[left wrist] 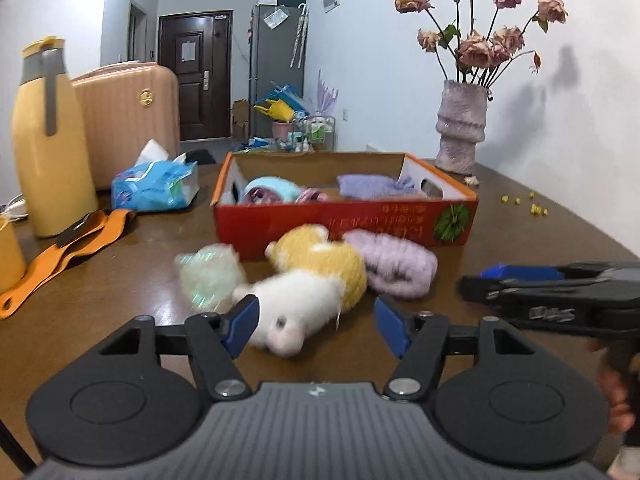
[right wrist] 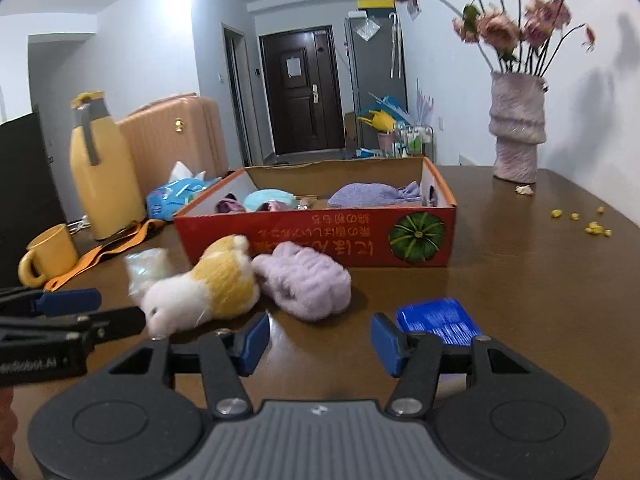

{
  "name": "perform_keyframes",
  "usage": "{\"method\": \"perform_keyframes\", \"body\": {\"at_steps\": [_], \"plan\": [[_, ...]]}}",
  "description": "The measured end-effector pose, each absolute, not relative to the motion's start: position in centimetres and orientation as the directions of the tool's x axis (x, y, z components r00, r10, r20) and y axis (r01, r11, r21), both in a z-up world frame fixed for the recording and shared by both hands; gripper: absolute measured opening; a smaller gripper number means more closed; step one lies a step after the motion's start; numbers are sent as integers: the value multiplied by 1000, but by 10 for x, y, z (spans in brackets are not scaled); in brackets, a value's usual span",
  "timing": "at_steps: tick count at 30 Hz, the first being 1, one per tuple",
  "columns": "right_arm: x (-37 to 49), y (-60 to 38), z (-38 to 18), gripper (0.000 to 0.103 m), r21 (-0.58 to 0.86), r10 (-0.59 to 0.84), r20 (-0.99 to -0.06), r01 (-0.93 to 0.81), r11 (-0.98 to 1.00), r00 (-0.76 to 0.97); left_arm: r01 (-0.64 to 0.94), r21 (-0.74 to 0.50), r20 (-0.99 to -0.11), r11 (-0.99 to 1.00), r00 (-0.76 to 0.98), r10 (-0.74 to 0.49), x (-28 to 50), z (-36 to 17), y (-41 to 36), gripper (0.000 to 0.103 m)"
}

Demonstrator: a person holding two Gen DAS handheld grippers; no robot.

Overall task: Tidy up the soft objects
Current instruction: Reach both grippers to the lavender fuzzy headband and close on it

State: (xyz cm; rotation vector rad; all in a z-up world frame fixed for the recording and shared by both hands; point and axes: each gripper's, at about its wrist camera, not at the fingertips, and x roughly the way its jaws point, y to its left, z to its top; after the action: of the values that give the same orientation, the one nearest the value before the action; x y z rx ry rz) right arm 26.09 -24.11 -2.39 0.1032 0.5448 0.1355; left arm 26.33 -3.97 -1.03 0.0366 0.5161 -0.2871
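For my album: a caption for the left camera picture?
Open left gripper nears a plush toy before the red box.

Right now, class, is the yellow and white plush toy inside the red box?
No, the plush toy lies on the table in front of the red box.

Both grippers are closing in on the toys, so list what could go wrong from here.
1. The left gripper is open at the plush hamster, whose head lies between the fingers; the pale green pouf touches it and may get dragged along.
2. The right gripper is close beside the left, so they could collide.
3. The lilac fluffy item lies against the red box, so a push could wedge it.
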Motion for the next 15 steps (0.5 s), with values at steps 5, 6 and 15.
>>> {"method": "perform_keyframes", "body": {"at_steps": [5, 6, 15], "plan": [[318, -232, -35, 56, 128, 162, -547, -109, 986, 822, 316, -20, -469, 949, 835, -287, 300, 0, -54, 64], [327, -228, -38, 56, 102, 153, -557, -115, 988, 816, 318, -15, -470, 948, 834, -288, 307, 0, -57, 64], [311, -245, -50, 6, 122, 235, -562, -202, 972, 793, 388, -81, -505, 918, 778, -373, 301, -7, -64, 64]]}}
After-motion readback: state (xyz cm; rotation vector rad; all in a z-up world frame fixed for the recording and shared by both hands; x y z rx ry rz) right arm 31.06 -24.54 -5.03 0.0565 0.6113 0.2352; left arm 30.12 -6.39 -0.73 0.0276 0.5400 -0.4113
